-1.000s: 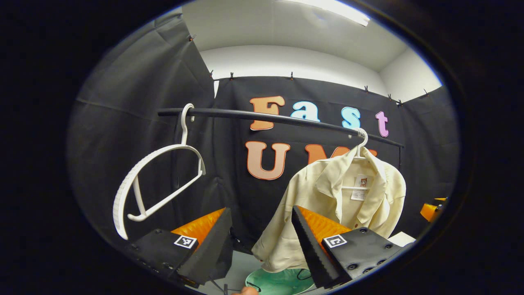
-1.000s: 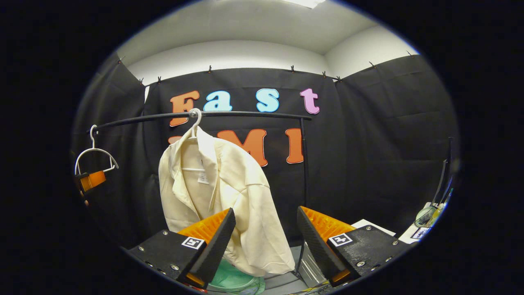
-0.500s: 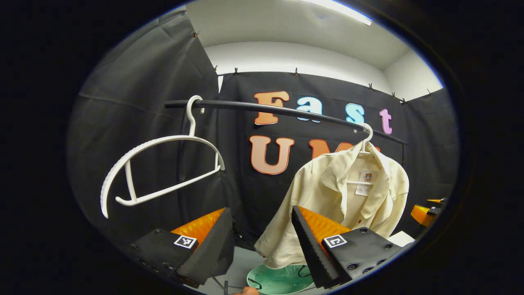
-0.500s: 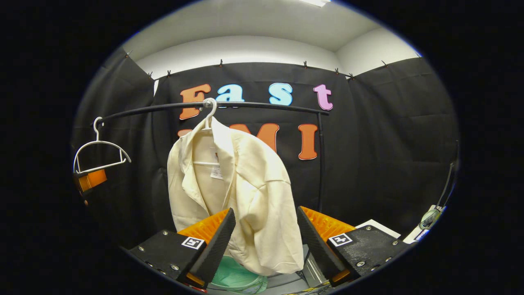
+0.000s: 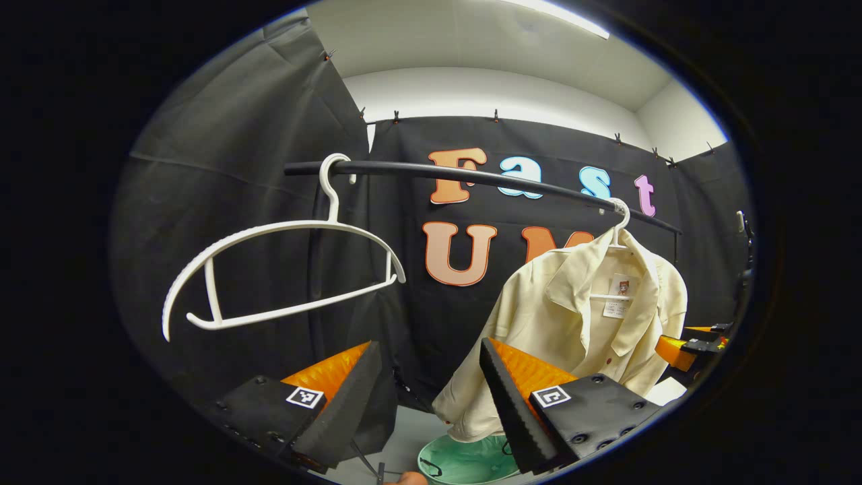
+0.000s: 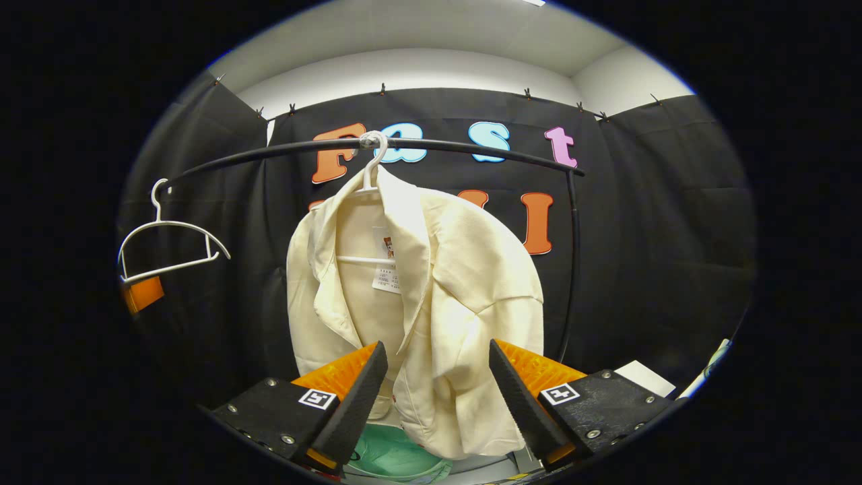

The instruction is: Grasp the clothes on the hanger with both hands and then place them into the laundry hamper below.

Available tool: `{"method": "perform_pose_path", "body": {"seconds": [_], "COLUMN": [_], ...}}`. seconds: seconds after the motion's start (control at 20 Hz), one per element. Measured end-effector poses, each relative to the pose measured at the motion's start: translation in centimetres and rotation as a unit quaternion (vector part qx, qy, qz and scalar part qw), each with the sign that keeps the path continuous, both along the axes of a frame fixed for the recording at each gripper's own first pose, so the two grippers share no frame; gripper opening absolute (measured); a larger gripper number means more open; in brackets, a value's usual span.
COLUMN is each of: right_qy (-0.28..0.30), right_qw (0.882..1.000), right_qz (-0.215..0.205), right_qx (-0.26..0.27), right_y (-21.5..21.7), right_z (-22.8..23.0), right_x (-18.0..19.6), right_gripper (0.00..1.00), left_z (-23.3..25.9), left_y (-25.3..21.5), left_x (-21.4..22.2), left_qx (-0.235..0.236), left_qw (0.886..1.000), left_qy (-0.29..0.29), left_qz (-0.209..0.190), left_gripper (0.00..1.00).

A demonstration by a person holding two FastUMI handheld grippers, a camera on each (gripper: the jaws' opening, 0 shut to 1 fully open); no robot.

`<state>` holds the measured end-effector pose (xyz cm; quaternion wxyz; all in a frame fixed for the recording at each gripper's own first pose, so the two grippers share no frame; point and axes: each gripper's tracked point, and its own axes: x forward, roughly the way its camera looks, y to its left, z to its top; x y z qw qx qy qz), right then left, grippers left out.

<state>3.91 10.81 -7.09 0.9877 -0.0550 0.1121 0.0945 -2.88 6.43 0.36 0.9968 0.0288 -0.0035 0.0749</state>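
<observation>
Left gripper [image 5: 431, 394]: fingers spread apart, nothing between them; it sits low in the left gripper view, aimed at the rail, short of both hangers. It also shows at the far left edge of the right gripper view [image 6: 141, 294], just below the empty hanger.
Right gripper [image 6: 438, 397]: fingers spread apart, holding nothing; the shirt's lower hem hangs in line with the gap, but whether a finger touches the cloth cannot be told. It also shows at the right edge of the left gripper view [image 5: 693, 340], just beside the shirt.
Shirt [image 6: 431, 296]: cream, collared, on a white hanger [image 6: 372, 168] hooked over the rail; front open, a label visible inside the collar. In the left gripper view the shirt [image 5: 586, 316] hangs toward the right end of the rail.
Rail [image 5: 485, 178]: dark, horizontal, in front of the black cloth wall; a vertical post [image 6: 572, 269] meets its right end.
Empty hanger [image 5: 283, 269]: white, hooked near the left end of the rail, tilted, well apart from the shirt.
Hamper [image 5: 465, 461]: pale green, below the shirt, its rim visible between the left gripper's fingers; it also shows under the hem in the right gripper view [image 6: 394, 458].
</observation>
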Motion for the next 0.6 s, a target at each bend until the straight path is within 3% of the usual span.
{"method": "perform_pose_path", "body": {"seconds": [0.15,0.2,0.3,0.55,0.6], "right_qy": [0.004,0.005,0.005,0.004,0.005], "right_qw": [1.0,1.0,1.0,1.0,0.999], "right_qz": [-0.005,-0.007,-0.01,-0.03,-0.035], "right_qx": [0.003,-0.001,-0.003,-0.008,-0.006], "right_y": [0.9,1.1,1.5,1.8,1.9], "right_z": [-0.3,-0.4,-0.5,-1.1,-1.4], "right_x": [1.8,2.4,3.4,5.6,6.0], "right_gripper": [0.95,0.95,0.94,0.95,0.95], "left_z": [0.1,0.0,0.1,0.6,0.4], "left_y": [0.5,0.8,1.1,1.8,1.9], "left_x": [-0.2,-0.1,0.1,0.3,0.4], "left_qx": [-0.003,-0.003,-0.002,0.001,0.002], "left_qw": [1.0,1.0,1.0,1.0,1.0], "left_qy": [-0.001,-0.001,-0.001,-0.005,-0.004], "left_qz": [0.002,0.004,0.007,0.01,0.012], "left_gripper": [1.0,0.93,0.96,0.93,0.96]}}
